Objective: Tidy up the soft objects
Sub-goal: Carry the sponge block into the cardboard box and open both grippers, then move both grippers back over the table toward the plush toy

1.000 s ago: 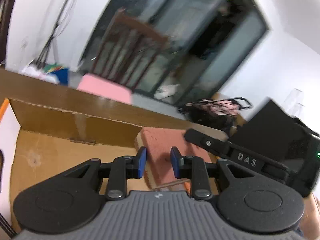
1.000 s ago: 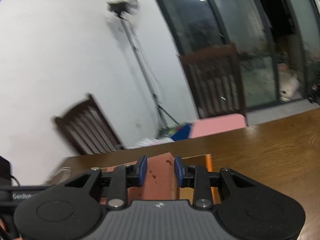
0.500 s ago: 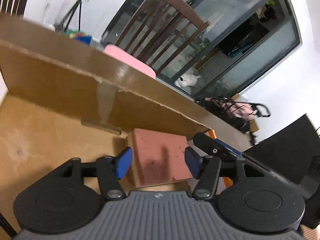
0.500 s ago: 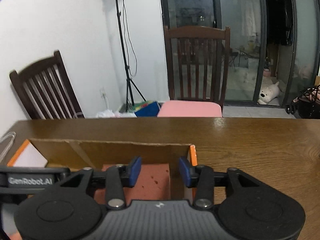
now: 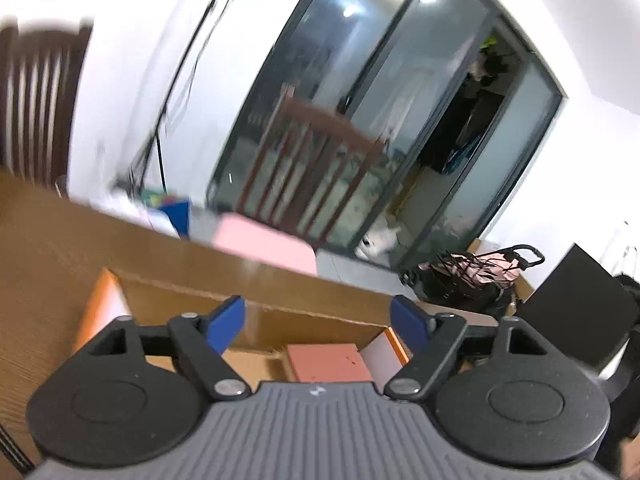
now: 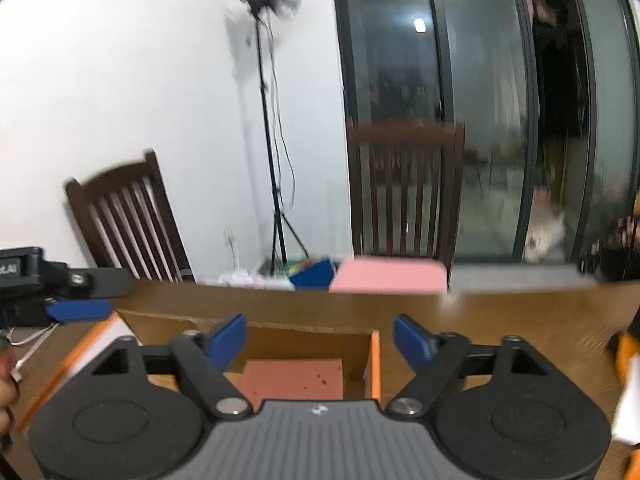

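Right wrist: both tongs (image 6: 319, 336) spread, brick-red block (image 6: 294, 378) in box (image 6: 304, 330).

Salmon-pink sponge block (image 6: 294, 378) with dark red specks, brown cardboard box (image 6: 308, 334) with orange edges, blue-tipped tools

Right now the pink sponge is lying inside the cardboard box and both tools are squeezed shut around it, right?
Not quite. The pink sponge does lie inside the cardboard box, but both tools are wide open and hold nothing. The right wrist view shows the right tool with its blue fingers spread apart above the sponge, and the left wrist view shows the left tool just as open.
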The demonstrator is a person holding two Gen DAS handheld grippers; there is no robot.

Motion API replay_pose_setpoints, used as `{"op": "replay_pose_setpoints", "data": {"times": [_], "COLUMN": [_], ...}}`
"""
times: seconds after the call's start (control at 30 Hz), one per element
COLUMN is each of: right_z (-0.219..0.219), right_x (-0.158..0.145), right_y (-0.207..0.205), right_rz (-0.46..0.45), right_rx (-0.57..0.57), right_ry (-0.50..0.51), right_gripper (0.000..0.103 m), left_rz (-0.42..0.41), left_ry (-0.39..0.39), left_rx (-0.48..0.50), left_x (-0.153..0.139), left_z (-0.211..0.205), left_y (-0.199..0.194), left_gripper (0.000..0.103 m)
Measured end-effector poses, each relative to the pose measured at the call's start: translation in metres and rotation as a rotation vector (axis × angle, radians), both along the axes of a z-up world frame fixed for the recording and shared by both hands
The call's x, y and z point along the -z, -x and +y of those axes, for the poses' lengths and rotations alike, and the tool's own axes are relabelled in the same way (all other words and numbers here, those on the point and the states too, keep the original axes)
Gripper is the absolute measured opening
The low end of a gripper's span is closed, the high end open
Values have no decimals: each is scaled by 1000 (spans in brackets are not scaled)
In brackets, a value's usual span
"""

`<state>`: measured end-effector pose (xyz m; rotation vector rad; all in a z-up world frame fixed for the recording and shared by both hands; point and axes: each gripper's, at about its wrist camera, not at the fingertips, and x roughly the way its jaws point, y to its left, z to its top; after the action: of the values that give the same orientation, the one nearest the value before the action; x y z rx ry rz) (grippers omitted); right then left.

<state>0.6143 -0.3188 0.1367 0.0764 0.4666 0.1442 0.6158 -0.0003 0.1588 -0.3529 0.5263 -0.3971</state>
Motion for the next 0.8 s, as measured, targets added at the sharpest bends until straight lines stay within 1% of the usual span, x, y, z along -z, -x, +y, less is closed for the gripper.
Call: {"op": "replay_pose_setpoints", "data": {"times": [0.07,0.1,0.17,0.2,0.23,0.27,0.37,0.43,0.47,0.5,0.57,0.73,0.8], "right_z": [-4,-6,-10,-12,-13,-14,-13,-11,-9,-6,0,19,27], "right_x": [-20,-31,-46,-53,-58,-61,-61,-56,-50,-43,-27,16,27], "right_y": [29,46,78,97,114,131,186,220,236,253,282,356,379], "right_rz": [-51,-75,-110,-128,-141,-152,-176,-194,-206,-212,-211,-213,-199], "right_rx": [-5,-6,-10,-13,-17,-20,-34,-44,-49,-46,-40,-78,-92], "right_ry": [21,29,34,36,37,39,64,82,93,104,115,140,132], "right_gripper": [86,88,89,92,95,101,102,103,103,103,103,103,103], "left_rz": [-67,-91,-143,-174,-196,-224,-299,-344,-353,-350,-336,-313,-269], "left_ry": [-58,-91,-146,-180,-214,-245,-314,-360,-372,-387,-386,-387,-366], "left_rx": [-10,-13,-21,-22,-28,-35,-54,-74,-83,-103,-127,-226,-245], "left_x": [-20,-28,-41,-46,-49,-50,-47,-38,-31,-22,-8,33,53], "left_z": [7,6,2,3,1,0,-5,-5,-4,-4,-4,7,12], "left_y": [37,54,90,112,132,152,208,248,259,278,304,377,401], "left_gripper": [86,88,91,95,97,98,102,103,103,103,103,103,103]}}
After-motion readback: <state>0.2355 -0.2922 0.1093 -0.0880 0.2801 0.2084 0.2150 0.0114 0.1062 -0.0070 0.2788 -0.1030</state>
